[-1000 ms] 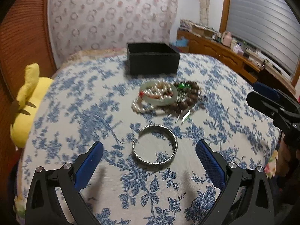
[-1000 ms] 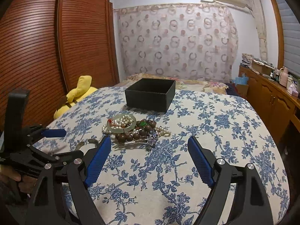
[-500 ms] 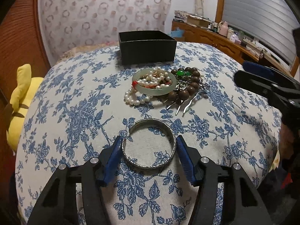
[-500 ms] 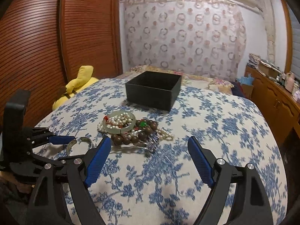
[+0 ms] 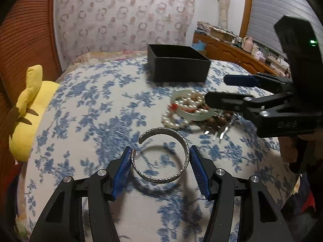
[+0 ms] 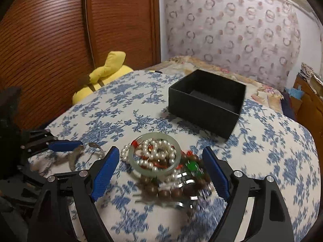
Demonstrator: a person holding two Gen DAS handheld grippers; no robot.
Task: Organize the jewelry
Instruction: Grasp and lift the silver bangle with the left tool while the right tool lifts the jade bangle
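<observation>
My left gripper point(image 5: 160, 168) is shut on a silver cuff bracelet point(image 5: 182, 172), its blue pads touching both sides, and holds it just above the blue floral cloth. My right gripper point(image 6: 161, 173) is open, its blue fingers straddling a jewelry pile: a pale jade bangle point(image 6: 141, 170) with white pearls point(image 6: 159, 153) in it, brown wooden beads point(image 6: 171, 191) and green stones point(image 6: 191, 166). The pile also shows in the left wrist view point(image 5: 187, 109), partly hidden by my right gripper point(image 5: 220, 89). An open black box point(image 6: 203, 104) stands behind the pile.
A yellow plush toy point(image 5: 26, 109) lies at the bed's left edge by the wooden wardrobe point(image 6: 60, 40). A wooden dresser with clutter point(image 5: 242, 50) runs along the right. A patterned headboard cover point(image 6: 232, 30) rises behind the box.
My left gripper closed from wide open onto the silver cuff and lifted it slightly. My right gripper moved forward and down over the jewelry pile, staying open.
</observation>
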